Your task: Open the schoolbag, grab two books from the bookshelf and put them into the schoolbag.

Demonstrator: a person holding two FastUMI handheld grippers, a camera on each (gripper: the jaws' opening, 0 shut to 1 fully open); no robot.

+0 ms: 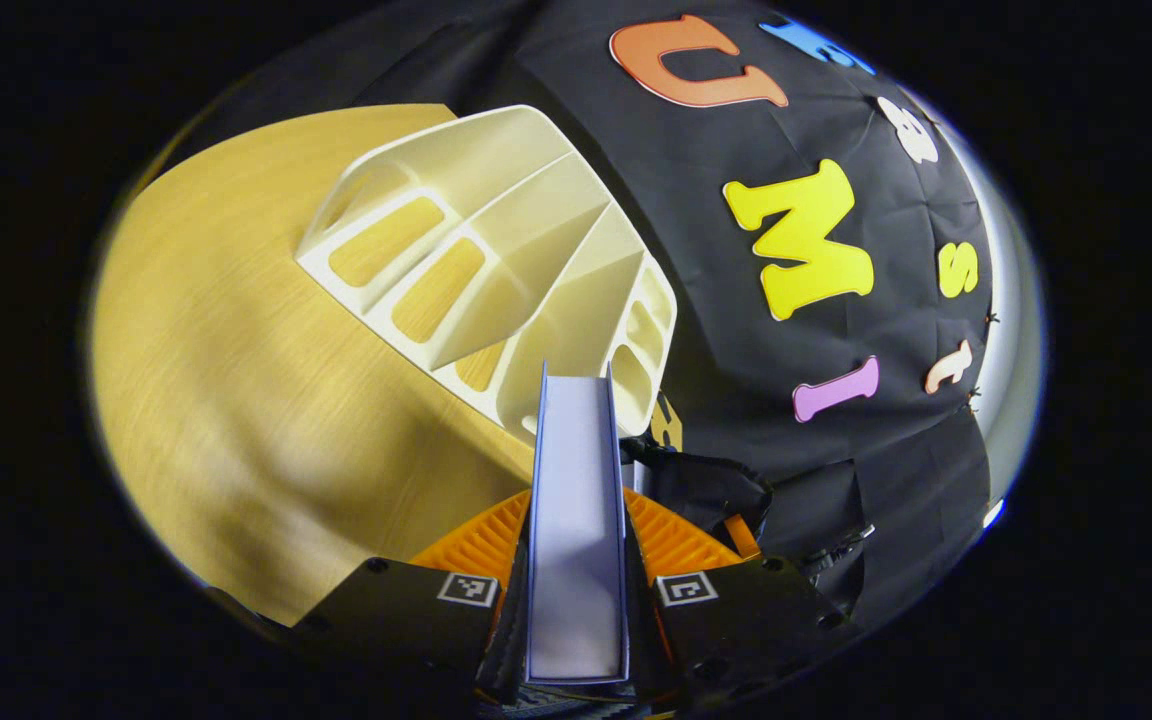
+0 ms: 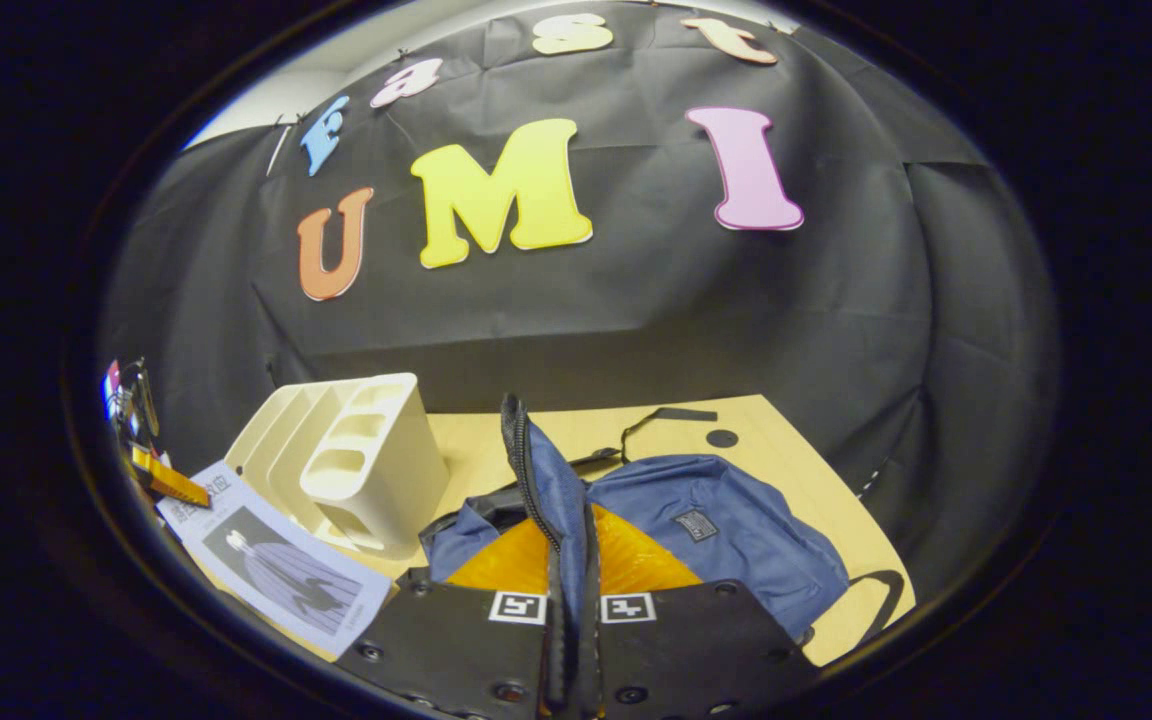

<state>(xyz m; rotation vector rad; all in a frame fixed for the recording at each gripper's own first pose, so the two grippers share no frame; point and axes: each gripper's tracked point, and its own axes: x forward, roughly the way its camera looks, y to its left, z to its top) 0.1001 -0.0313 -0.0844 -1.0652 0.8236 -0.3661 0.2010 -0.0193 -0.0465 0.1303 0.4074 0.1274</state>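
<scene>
My left gripper (image 1: 576, 565) is shut on a thin book (image 1: 576, 450), seen edge-on and standing upright between the fingers. Just beyond it the cream bookshelf (image 1: 496, 250) shows open slots with nothing in them. In the right gripper view, my right gripper (image 2: 571, 590) is shut on the zippered edge of the flap (image 2: 536, 470) of the blue schoolbag (image 2: 726, 540) and holds it up. The bag lies on the wooden table (image 2: 796, 440), its mouth gaping on the left side. The book (image 2: 276, 575), with a picture on its cover, hangs low at the left, held by the left gripper (image 2: 151, 460).
The bookshelf (image 2: 356, 460) stands on the table just left of the bag. A black strap (image 2: 656, 420) trails behind the bag, and another loops off its right side near the table's edge. Bare wood (image 1: 226, 400) stretches left of the shelf. Black cloth closes the back.
</scene>
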